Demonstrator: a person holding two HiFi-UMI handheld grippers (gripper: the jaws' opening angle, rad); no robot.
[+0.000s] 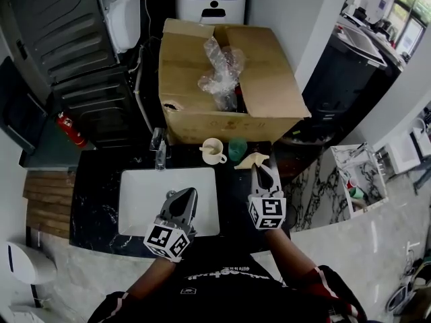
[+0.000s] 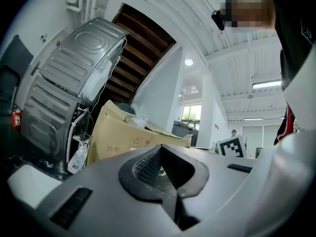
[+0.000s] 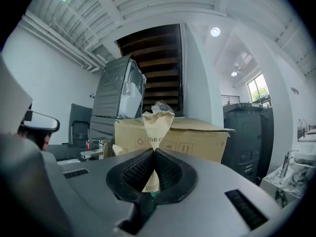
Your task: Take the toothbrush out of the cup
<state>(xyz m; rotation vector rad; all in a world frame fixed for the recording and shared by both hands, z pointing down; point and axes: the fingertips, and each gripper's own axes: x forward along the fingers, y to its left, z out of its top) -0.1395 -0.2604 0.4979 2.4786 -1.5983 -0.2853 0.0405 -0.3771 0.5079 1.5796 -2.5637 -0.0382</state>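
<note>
Pinching the tan paper-wrapped toothbrush [image 3: 157, 127] between closed jaws, the right gripper [image 3: 153, 154] holds it just beside the green plastic cup [image 1: 237, 149] and white ceramic mug [image 1: 214, 151] on the black marble counter [image 1: 101, 200]. Crumpled clear plastic [image 1: 219, 73] lies in the open brown cardboard box [image 1: 195, 120]. Over the white sink [image 1: 145, 194], the left gripper [image 2: 160, 149] is closed and empty.

Your counter [image 1: 94, 200] is black stone with pale veins, and a white sink [image 1: 145, 210] is set into its middle. A metal tap [image 1: 159, 150] stands at the sink's back left corner. To the tap's right, along the counter's back edge, you have a white cup [image 1: 214, 151] and a green cup [image 1: 237, 149], just beside each other.
</note>
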